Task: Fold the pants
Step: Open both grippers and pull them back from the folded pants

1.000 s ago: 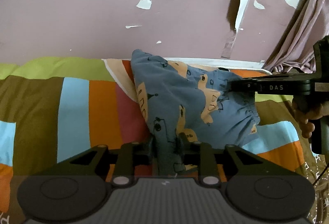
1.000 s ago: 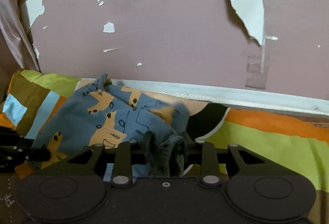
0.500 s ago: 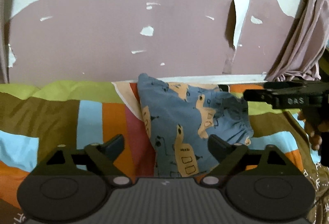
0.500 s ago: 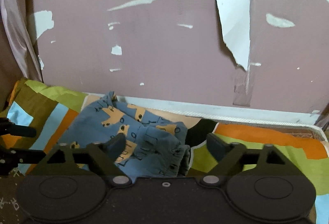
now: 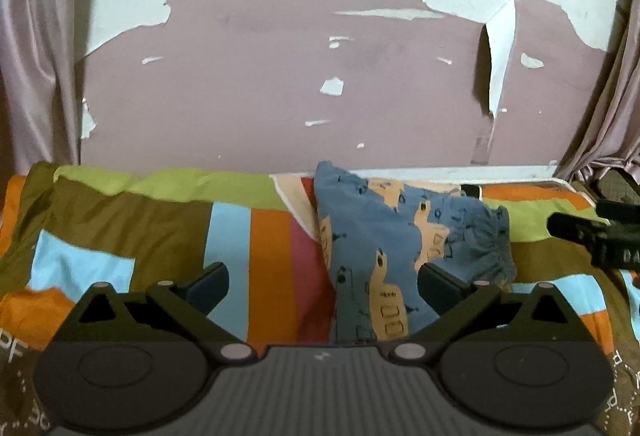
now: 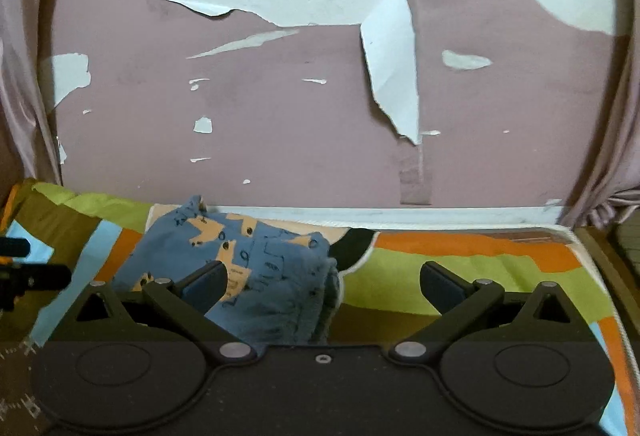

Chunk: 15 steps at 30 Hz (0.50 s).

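— Both tongs stand wide now: your left gripper (image 5: 322, 282) and your right gripper (image 6: 323, 280) have just been opening, and nothing is pinched in either; a second ago each was clamped on a bunch of blue cloth, so you have let the pants (image 5: 404, 252) go.

— And where did they land?

— On the striped bedspread (image 5: 264, 244), close to the peeling pink wall (image 5: 260, 84); they lie as a compact blue bundle with orange prints, gathered waistband (image 5: 498, 248) toward the right in the left wrist view; I judge that this fold is laid down and both your hands are backing off it.

— Is it a neat fold?

— You cannot tell from here; your own gripper bodies cover the near edge of the pants in both views, so whether the layers line up there is hidden; the far corner sticks up a little against the wall; in the left wrist view your right gripper is cut off at the frame edge, showing only a dark finger tip; the prints are too small to name.
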Tool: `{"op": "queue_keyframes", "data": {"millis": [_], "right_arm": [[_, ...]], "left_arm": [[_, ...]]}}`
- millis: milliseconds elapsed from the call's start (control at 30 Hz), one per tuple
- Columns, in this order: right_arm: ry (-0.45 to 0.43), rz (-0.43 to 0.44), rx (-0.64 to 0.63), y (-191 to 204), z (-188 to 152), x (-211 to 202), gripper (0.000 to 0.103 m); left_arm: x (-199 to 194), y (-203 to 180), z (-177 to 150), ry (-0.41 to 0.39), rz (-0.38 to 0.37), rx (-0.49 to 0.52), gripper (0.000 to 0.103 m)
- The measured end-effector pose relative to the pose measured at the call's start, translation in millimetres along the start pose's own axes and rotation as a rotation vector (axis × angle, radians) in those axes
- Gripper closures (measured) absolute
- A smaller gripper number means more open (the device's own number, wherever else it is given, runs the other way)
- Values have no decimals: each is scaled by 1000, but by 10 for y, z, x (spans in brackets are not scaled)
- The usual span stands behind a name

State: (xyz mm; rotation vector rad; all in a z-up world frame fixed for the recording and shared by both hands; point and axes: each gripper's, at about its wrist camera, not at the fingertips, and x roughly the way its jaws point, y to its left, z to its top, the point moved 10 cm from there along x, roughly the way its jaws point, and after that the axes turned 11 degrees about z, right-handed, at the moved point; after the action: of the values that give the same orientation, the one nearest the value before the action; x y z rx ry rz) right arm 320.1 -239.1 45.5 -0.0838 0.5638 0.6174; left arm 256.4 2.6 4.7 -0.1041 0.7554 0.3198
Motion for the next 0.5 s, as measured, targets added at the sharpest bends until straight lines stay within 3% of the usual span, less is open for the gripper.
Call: {"op": "queue_keyframes", "data": {"millis": [200,500], "right_arm": [[-55,14,51,151,-134,-268,1],[-70,24,91,423,-364,-524,1]], "left_arm": [[-142,114,-95,58,50,25,0],[-343,346,-300,-39,51,-102,0]]}}
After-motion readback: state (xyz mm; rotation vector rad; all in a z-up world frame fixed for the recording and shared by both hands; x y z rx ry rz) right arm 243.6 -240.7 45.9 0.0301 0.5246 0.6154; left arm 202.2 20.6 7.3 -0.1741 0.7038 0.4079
